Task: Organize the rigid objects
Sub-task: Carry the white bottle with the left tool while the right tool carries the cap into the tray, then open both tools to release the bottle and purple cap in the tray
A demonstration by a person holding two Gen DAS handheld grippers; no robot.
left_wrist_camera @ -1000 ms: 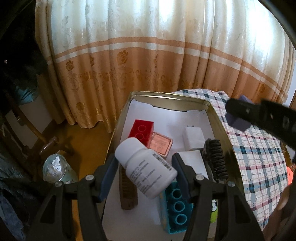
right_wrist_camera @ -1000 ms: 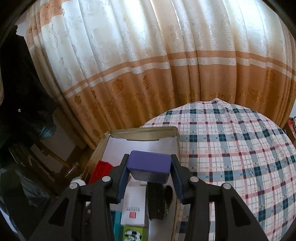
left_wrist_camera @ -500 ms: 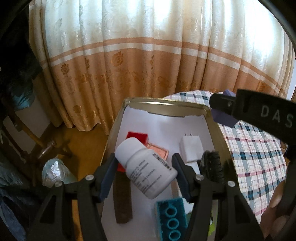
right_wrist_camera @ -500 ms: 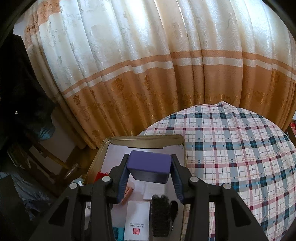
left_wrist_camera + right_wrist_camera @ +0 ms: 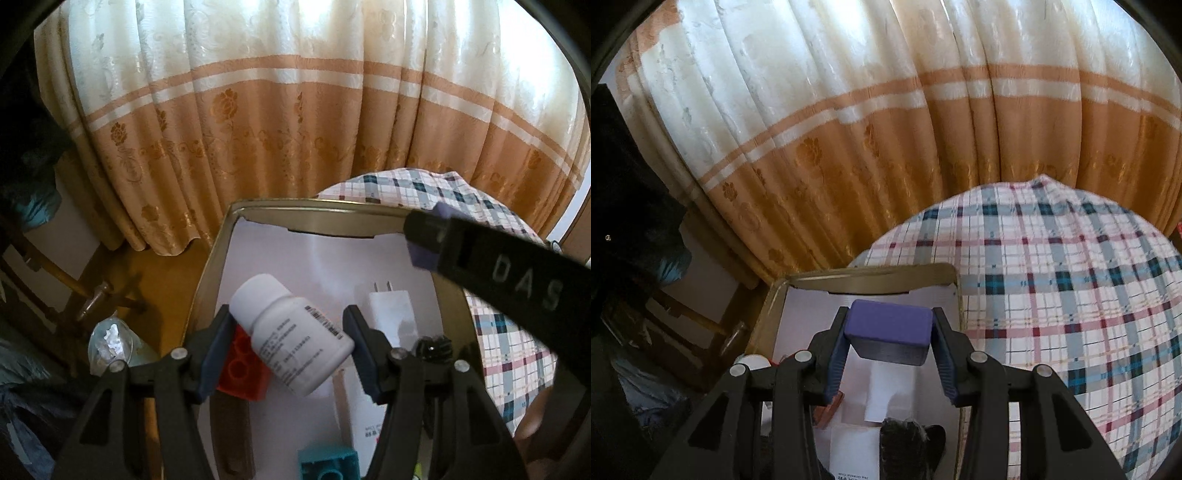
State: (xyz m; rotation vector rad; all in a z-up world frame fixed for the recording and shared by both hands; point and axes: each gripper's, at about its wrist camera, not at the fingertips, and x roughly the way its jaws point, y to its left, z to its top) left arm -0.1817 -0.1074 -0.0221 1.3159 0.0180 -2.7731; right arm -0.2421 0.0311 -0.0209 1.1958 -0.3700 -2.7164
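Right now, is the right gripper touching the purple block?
Touching. The right wrist view shows the right gripper with both fingers pressed against the ends of the purple block, holding it above the tin box.

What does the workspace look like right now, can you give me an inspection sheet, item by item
Surface: plaid tablecloth, bare where visible.
Job's things: white pill bottle and purple block, both held over the open metal tin. In the tin: red brick, teal brick, white charger, black brush, white box.
Clutter: nothing seen.
Grippers: left gripper shut on the bottle; right gripper shut on the block.
Cables: nothing seen.
Surroundings: cream and orange curtain; wooden chair at left.
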